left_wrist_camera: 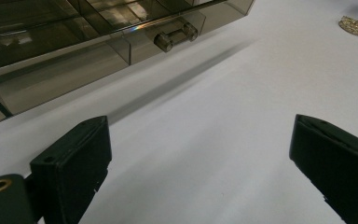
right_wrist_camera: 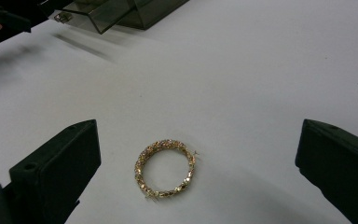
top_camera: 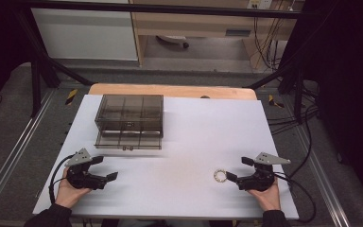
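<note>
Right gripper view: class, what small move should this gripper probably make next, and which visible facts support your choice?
Probably ease the right gripper forward and down until its open jaws straddle the gold bracelet, then close. The bracelet lies flat on the white table, just ahead of the jaws and untouched. The smoky drawer box stands apart, with the left gripper open near it.

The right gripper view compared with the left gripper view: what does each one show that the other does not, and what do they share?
Right gripper view alone: the gold bracelet close up, lying flat between that gripper's open jaws, untouched. Left gripper view alone: the smoky clear drawer box close up, with its round drawer handle. Both share the white table, box and bracelet, and wide-open black jaws.
</note>
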`<action>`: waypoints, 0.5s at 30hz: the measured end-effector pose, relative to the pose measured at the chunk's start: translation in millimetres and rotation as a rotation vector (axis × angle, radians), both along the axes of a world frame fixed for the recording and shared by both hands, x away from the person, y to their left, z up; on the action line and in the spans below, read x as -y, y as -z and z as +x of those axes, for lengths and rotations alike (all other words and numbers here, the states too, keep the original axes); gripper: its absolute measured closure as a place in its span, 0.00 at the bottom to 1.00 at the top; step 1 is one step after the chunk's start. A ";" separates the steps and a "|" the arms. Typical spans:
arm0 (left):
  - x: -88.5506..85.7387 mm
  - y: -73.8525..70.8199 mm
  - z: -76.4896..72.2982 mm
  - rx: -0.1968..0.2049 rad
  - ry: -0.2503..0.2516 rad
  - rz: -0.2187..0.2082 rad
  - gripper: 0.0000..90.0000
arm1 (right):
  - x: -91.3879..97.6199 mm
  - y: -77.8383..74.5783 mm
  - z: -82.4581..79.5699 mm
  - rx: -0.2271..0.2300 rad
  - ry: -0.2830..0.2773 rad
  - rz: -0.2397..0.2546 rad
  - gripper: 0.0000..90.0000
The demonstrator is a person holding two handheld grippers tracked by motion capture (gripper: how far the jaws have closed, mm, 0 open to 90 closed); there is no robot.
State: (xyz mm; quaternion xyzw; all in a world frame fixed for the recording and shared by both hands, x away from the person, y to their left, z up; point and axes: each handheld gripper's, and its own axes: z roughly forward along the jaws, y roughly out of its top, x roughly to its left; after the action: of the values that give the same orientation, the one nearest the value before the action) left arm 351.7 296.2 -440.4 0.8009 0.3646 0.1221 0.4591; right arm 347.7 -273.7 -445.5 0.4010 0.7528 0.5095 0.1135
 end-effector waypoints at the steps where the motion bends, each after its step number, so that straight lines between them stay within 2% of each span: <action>1: -0.2 -0.1 -0.2 0.000 -0.001 0.000 0.06 | 0.0 -0.1 0.1 -0.002 0.001 -0.003 0.01; 8: -1.5 0.5 0.2 0.002 -0.004 0.000 0.06 | 0.1 -0.8 0.1 -0.007 0.003 -0.004 0.01; 15: -1.5 0.8 0.2 0.001 -0.003 -0.001 0.06 | -5.3 -3.2 -0.2 -0.019 0.007 -0.029 0.01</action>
State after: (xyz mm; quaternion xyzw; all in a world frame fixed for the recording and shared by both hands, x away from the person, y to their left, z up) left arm 351.9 297.6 -441.2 0.8000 0.3656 0.1231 0.4595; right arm 347.5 -268.3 -442.3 0.4066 0.7597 0.4944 0.1140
